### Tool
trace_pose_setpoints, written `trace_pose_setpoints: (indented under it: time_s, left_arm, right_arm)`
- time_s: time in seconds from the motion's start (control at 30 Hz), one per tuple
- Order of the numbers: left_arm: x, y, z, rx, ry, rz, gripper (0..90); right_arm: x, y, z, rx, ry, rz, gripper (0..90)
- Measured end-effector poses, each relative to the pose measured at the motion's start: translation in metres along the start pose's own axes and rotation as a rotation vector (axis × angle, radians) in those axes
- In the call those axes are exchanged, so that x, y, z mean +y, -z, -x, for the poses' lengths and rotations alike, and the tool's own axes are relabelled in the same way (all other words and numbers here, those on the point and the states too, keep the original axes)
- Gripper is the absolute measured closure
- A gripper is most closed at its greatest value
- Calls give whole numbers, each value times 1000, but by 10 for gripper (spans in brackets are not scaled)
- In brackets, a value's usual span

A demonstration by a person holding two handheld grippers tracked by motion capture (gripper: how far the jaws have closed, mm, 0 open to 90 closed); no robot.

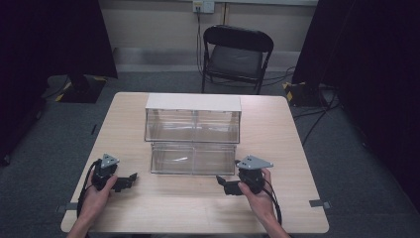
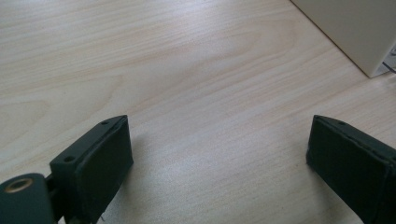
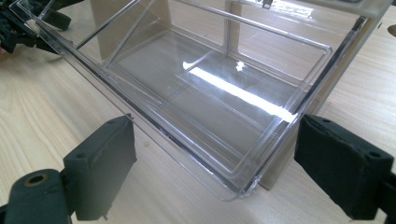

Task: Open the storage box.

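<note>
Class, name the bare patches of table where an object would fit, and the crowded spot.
Bare table lies on both sides of the clear drawer cabinet and along the near edge. It is tightest between the left gripper and right gripper, by the pulled-out drawer.

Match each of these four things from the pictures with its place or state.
Things:
1. left gripper
2. right gripper
3. clear drawer
4. folding chair

Places or states:
A. pulled out toward the person, empty
B. on the floor beyond the table
C. open, over bare wood left of the drawer
D. open, near the drawer's front right corner

Pairs: 1-C, 2-D, 3-A, 4-B
</note>
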State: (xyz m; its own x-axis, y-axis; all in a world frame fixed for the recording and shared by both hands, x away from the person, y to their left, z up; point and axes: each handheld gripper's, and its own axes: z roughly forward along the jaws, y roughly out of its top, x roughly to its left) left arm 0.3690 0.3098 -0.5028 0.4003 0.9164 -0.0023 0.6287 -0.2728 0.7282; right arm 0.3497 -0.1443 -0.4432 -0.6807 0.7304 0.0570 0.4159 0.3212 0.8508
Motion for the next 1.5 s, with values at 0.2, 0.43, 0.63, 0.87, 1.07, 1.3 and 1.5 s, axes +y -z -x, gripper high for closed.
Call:
trace_pose_setpoints:
  time_s: [0.2, 0.43, 0.63, 0.87, 1.07, 1.3, 1.5]
  left_arm:
    - [0, 0, 0, 0, 0, 0, 64]
    - [0, 0, 0, 0, 0, 0, 64]
    - [0, 0, 0, 0, 0, 0, 64]
    - [0, 0, 0, 0, 0, 0, 64]
    - [0, 0, 0, 0, 0, 0, 64]
    - [0, 0, 0, 1, -3, -1, 64]
    - [0, 0, 0, 0, 0, 0, 64]
  right_arm:
    - [1, 1, 0, 4, 1, 9, 120]
    - [3, 3, 1, 1, -10, 25, 127]
    - [3, 4, 1, 1, -16, 25, 126]
    - [4, 4, 1, 1, -23, 30, 123]
    - [4, 5, 1, 3, -25, 29, 119]
    - [7, 6, 0, -3, -22, 37, 119]
    - [7, 5, -1, -5, -23, 43, 111]
